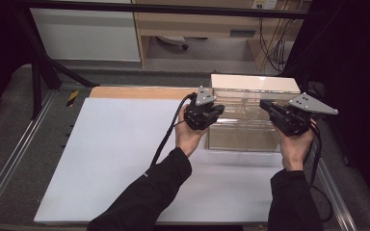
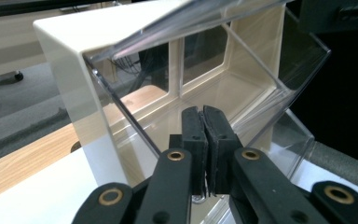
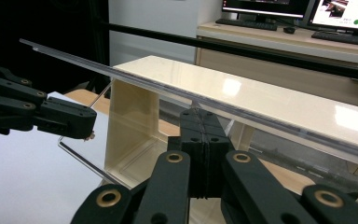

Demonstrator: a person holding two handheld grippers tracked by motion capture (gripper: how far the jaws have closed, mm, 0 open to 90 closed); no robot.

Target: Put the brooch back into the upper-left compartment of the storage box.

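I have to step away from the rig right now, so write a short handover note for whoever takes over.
Left gripper: jaws shut, empty, at the left end of the cream box with a clear front.
Right gripper: jaws shut, at the box's right end, under the raised clear flap; contact unclear.
Box stands at the far right of the white table top; inside looks empty.
Done: flap is up.
Left: probably loading or closing it; confirm.
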